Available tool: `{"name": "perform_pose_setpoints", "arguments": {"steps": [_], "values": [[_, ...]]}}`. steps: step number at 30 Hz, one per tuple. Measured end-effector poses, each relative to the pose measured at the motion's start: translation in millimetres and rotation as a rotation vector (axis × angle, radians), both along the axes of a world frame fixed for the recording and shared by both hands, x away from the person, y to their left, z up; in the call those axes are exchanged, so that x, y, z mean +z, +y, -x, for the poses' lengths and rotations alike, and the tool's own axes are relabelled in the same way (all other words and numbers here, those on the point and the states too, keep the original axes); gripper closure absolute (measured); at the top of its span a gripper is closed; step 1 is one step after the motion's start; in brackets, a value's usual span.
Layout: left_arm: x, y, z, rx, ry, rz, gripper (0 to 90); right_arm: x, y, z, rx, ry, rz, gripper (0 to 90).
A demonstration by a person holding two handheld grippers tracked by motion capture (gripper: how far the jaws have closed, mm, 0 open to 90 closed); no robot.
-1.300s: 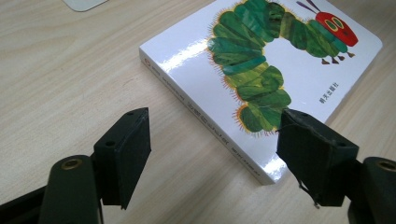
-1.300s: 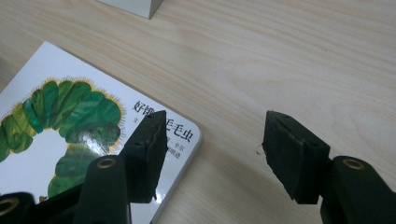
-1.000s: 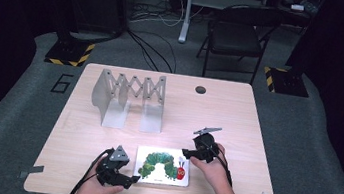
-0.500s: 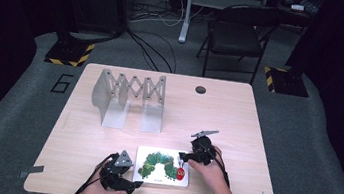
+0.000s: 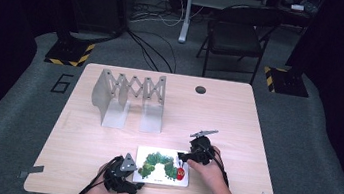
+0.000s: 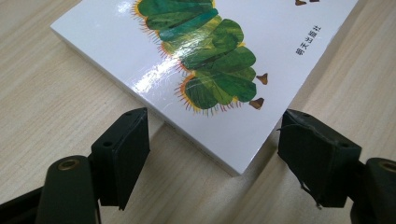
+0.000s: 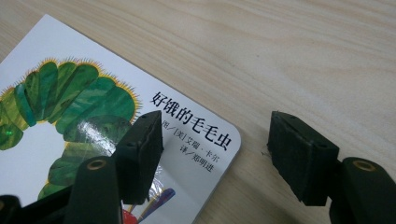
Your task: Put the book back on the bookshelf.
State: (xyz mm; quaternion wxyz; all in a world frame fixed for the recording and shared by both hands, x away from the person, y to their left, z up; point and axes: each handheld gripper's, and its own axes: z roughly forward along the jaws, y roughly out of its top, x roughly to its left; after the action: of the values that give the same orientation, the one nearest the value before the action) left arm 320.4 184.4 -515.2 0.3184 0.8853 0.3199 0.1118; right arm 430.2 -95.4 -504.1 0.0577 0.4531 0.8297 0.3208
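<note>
while the book [image 5: 163,167] lies flat on the bench [image 5: 237,121] near its front edge, both grippers stand released at opposite corners. the left gripper [image 6: 212,154] straddles the near corner, pads clear of the cover; its jaws have just been closing slightly, with that corner between them. the right gripper [image 7: 212,149] has one pad over the cover by the printed title and one over bare wood, neither pressing. to lift cleanly, slide one pad under the edge, clamp the full thickness, and raise both corners evenly. keep clear of the metal rack [image 5: 129,99] behind.
</note>
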Motion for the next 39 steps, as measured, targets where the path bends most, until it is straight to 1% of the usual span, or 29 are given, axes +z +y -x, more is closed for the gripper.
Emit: {"name": "perform_pose_setpoints", "arguments": {"steps": [2, 3, 4, 8, 12, 13, 14, 15, 16, 17, 18, 19, 20, 23, 25, 26, 28, 30, 31, 32, 33, 35, 37, 39], "values": [[-0.1, 0.1, -0.2, -0.001, 0.001, 0.004, 25.5, 0.1, 1.1, 0.6, -0.006, 0.005, -0.002, 35.6], [-0.4, 0.4, -0.5, 0.003, 0.000, 0.014, 27.0, 0.0, 0.6, 0.1, 0.003, 0.001, -0.001, 35.5], [-0.3, 1.1, -1.2, 0.010, -0.007, 0.013, 28.4, -0.3, 0.9, 0.0, 0.000, 0.000, -0.002, 35.6], [-0.8, 3.2, -3.1, 0.024, -0.008, 0.020, 29.5, -0.5, 1.2, -0.3, 0.006, 0.001, -0.003, 36.3], [-1.2, 2.8, -3.0, 0.016, -0.007, 0.025, 27.8, -0.7, 0.9, -0.9, 0.002, 0.012, -0.009, 36.4], [-1.4, 2.0, -2.8, 0.016, -0.002, 0.032, 27.8, -0.8, 0.5, -1.2, 0.005, 0.014, -0.011, 36.7], [-1.3, 1.7, -2.7, 0.018, -0.006, 0.026, 25.6, -0.6, 1.0, -0.8, -0.012, 0.027, -0.018, 37.5], [-1.2, 1.8, -2.7, 0.015, -0.006, 0.022, 25.6, -0.6, 1.0, -0.8, -0.012, 0.027, -0.018, 37.5], [-1.5, 1.3, -2.4, 0.020, -0.007, 0.027, 25.1, -0.6, 0.7, -0.8, -0.004, 0.034, -0.030, 37.7], [-1.5, 1.1, -2.2, 0.022, -0.006, 0.029, 24.8, -1.1, 0.8, -1.1, 0.006, 0.029, -0.032, 37.8], [-0.9, 1.3, -1.8, 0.023, 0.001, 0.028, 24.8, -1.3, 1.9, -0.8, 0.001, 0.027, -0.034, 37.9], [-1.0, 1.2, -1.3, 0.029, 0.008, 0.037, 24.8, -1.4, 2.5, -0.7, 0.010, 0.031, -0.039, 37.7], [-1.0, 1.2, -1.3, 0.029, 0.008, 0.037, 24.9, -1.4, 3.3, -0.5, 0.016, 0.026, -0.034, 37.0], [-0.2, 0.9, -0.3, 0.031, 0.020, 0.040, 24.9, -1.0, 5.5, 0.2, 0.008, 0.031, -0.031, 36.7], [0.2, 0.9, 0.2, 0.025, 0.027, 0.042, 25.2, -1.0, 4.2, -0.1, 0.016, 0.031, -0.031, 36.9], [-0.3, 0.6, 0.4, 0.025, 0.023, 0.045, 25.3, -0.3, 3.9, 0.1, 0.003, 0.044, -0.033, 37.8], [-0.3, 0.0, 1.2, 0.026, 0.020, 0.039, 25.1, -0.4, 3.1, 0.0, 0.007, 0.043, -0.031, 38.1], [-0.9, -0.9, 1.8, 0.031, 0.015, 0.043, 24.8, 0.2, 3.5, 0.3, -0.002, 0.051, -0.031, 38.3], [-0.8, -1.0, 1.9, 0.029, 0.012, 0.036, 24.8, 0.5, 3.7, 0.5, -0.005, 0.055, -0.030, 38.5], [-1.1, -1.7, 2.5, 0.033, 0.004, 0.032, 23.4, 0.6, 3.9, 0.7, -0.005, 0.054, -0.028, 38.5], [-1.9, -2.5, 3.2, 0.033, 0.007, 0.038, 23.4, 0.6, 3.9, 0.7, -0.005, 0.054, -0.028, 38.5], [-2.3, -3.8, 4.0, 0.033, -0.004, 0.027, 21.8, 0.6, 4.0, 0.7, -0.007, 0.055, -0.029, 38.4], [-3.7, -6.0, 5.3, 0.037, -0.012, 0.025, 19.4, 0.8, 4.4, 0.4, -0.016, 0.058, -0.032, 38.7], [-3.8, -6.2, 5.2, 0.035, -0.013, 0.025, 18.8, 0.4, 3.9, -0.1, -0.010, 0.052, -0.031, 39.0]]}}
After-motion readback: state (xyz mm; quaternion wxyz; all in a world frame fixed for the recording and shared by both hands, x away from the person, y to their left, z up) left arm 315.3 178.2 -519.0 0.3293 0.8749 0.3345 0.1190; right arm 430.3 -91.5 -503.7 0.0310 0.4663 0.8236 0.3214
